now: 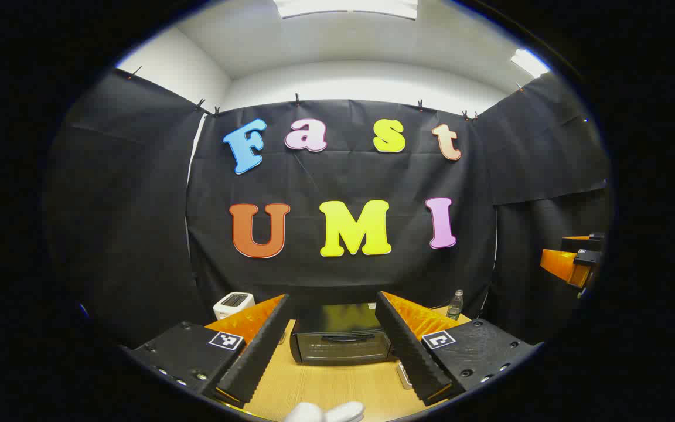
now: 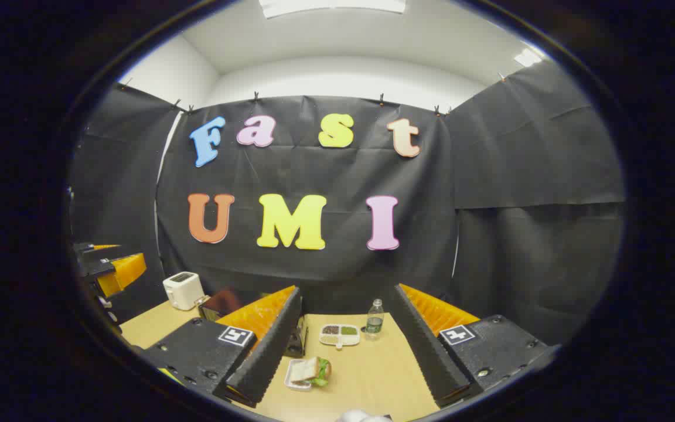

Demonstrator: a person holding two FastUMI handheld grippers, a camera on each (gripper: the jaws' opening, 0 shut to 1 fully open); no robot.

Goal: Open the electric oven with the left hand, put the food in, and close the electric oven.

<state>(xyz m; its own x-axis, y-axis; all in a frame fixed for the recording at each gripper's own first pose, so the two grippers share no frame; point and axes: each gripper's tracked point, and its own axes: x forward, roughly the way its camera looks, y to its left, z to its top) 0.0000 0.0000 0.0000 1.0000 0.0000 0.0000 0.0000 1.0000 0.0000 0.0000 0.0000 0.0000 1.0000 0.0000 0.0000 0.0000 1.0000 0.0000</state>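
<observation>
Both jaws spread wide and empty above the table (image 2: 372, 375).

The closed electric oven (image 1: 340, 340) sits toward the table's back edge, framed between the left gripper (image 1: 331, 343) fingers. Ahead of the right gripper (image 2: 343, 346), the sandwich (image 2: 309, 370) rests on a small tray mid-table, near a sectioned dish (image 2: 339, 334) and bottle (image 2: 375, 319); a white toaster (image 2: 183, 289) occupies the back left corner.

Left tool (image 1: 331, 346) held above the table (image 1: 326, 387), fingers spread apart, empty. Between them, farther off: the oven (image 1: 340, 334), door closed. White toaster (image 1: 233, 304) at left, bottle (image 1: 455, 304) at right. Right tool (image 1: 575, 261) at far right.
</observation>
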